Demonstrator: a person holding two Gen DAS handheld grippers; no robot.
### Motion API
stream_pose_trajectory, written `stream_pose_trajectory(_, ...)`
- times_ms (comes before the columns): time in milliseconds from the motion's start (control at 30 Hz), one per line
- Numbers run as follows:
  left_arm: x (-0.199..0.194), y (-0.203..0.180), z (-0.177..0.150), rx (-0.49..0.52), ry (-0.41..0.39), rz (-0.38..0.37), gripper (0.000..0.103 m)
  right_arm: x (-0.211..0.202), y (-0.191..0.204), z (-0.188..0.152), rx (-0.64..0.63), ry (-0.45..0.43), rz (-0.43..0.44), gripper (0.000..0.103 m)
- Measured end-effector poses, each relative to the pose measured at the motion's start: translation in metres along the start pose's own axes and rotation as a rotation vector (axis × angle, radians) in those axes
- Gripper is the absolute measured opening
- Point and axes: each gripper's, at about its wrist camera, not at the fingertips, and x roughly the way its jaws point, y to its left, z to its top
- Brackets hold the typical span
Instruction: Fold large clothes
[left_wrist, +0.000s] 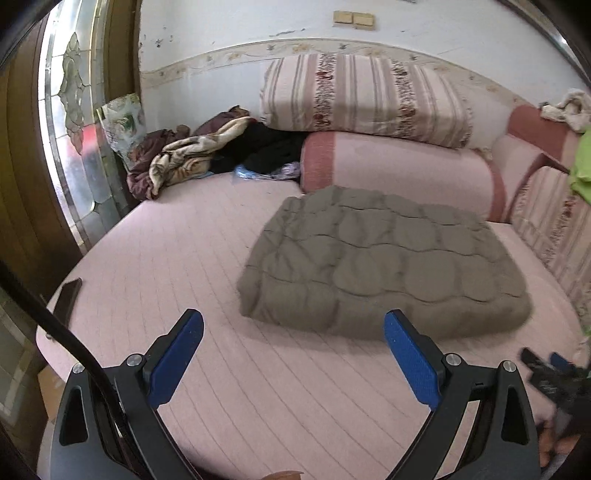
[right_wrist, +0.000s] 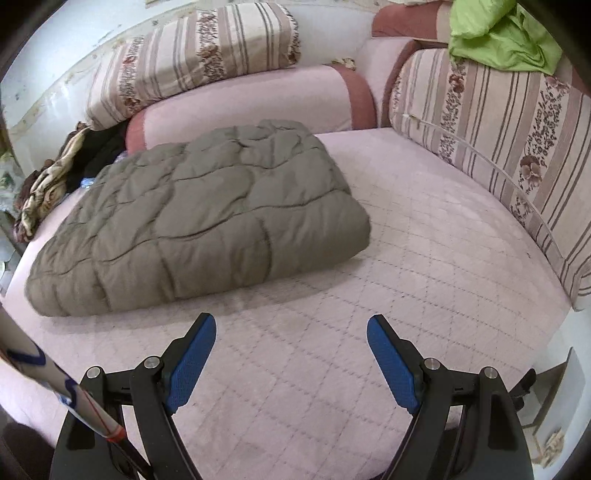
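The folded quilted garment (left_wrist: 384, 262) is showing plain olive-grey; the bed cover (left_wrist: 177, 258) is showing pale pink with a stitched diamond grid; the bolster (right_wrist: 243, 107) is showing pink with a dusty-red band; the striped cushion (left_wrist: 365, 96) is carrying beige-and-brown stripes with floral bands; the crumpled cloth (right_wrist: 502, 33) is glowing lime green; the pads (right_wrist: 192, 365) are showing blue.

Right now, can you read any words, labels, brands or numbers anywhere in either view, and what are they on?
No readable text in either view.
Printed bag against the wall: a picture only, any lettering too blurred to read.
White strip with blue marks beside the right tool: a partial shape, not legible.
Grey quilted garment: no label showing.
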Motion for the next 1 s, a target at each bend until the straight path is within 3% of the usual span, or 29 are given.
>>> stream_pose_trajectory(233,-0.025,-0.018,-0.018,0.007,0.050,-0.051,0.098,-0.033,0.017,-0.019,-0.067,-0.034,0.009,0.087)
stream_pose_trajectory(567,-0.024,-0.027,-0.067,-0.013,0.209,-0.073,0.098,-0.064,0.022,-0.051,-0.113,-0.031,0.003,0.088)
stream_pose_trajectory(1000,-0.039,-0.034,-0.075,0.016,0.189,-0.046,0.098,-0.078,0.027,-0.065,-0.140,-0.037,-0.038,0.089)
